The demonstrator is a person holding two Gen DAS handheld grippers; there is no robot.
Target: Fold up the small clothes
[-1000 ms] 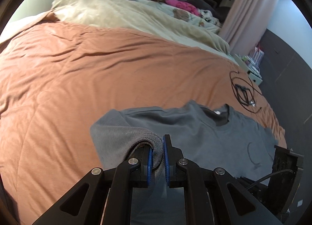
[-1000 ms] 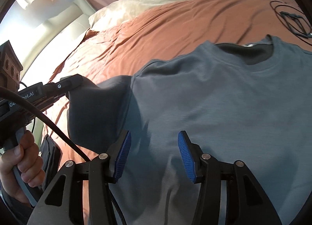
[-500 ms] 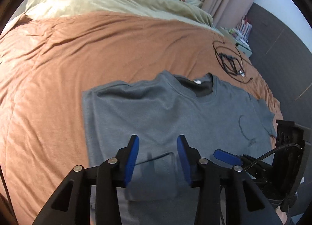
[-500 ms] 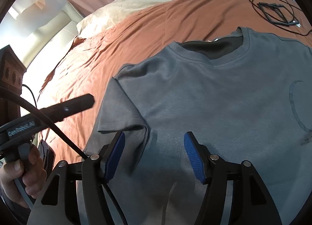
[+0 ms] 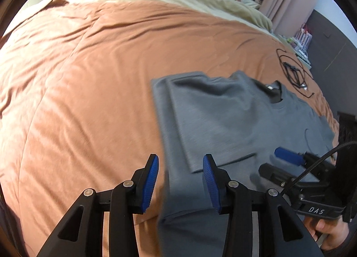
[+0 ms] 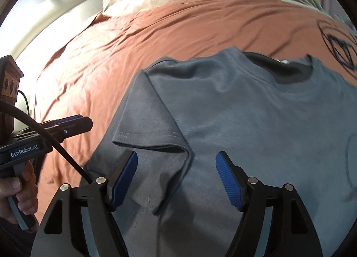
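with its left sleeve (image 6: 154, 123) already folded in, the grey t-shirt (image 5: 234, 123) lies flat on the bed (image 5: 89, 78), both tongs, left (image 5: 180, 181) and right (image 6: 176, 179), spread and empty, the right's just widening, so the right sleeve likely comes next.

I log one grey short-sleeved T-shirt (image 6: 256, 123), lying face-up and flat on the orange bedspread, collar pointing away from me, its left sleeve (image 6: 149, 123) folded inward across the chest.
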